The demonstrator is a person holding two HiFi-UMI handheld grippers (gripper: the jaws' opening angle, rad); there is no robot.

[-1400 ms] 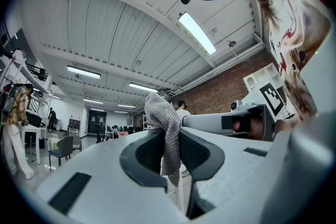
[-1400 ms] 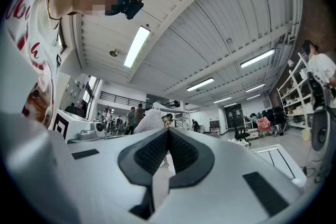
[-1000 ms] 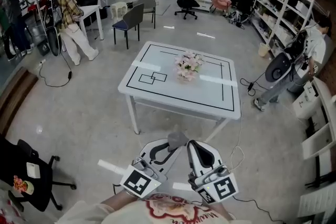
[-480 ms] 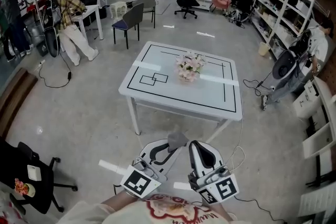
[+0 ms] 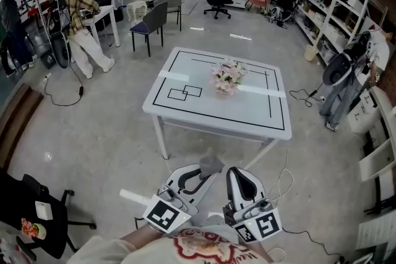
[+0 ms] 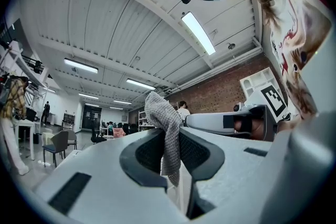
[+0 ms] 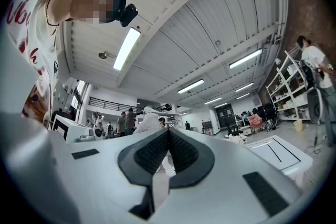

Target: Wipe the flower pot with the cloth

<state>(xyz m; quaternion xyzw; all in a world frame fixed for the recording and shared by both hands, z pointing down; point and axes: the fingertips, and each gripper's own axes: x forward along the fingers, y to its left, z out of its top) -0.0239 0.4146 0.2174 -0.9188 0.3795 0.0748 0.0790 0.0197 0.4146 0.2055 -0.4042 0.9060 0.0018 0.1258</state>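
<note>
grey knit cloth (image 6: pixel 164 128) bunched up, pinched tight in left gripper (image 5: pixel 202 176); right gripper (image 7: pixel 168 139) jaws together, empty; pink-white flower pot (image 5: pixel 227 78) on table (image 5: pixel 185 109)

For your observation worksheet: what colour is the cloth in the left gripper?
Grey, with a fine woven texture; the cloth shows best in the left gripper view.

Person (image 5: pixel 339 102) at right stepped away; table (image 5: pixel 247 109) looms slightly larger.

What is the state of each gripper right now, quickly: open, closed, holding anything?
Left gripper: closed on the grey knitted cloth.
Right gripper: closed, empty.
</note>
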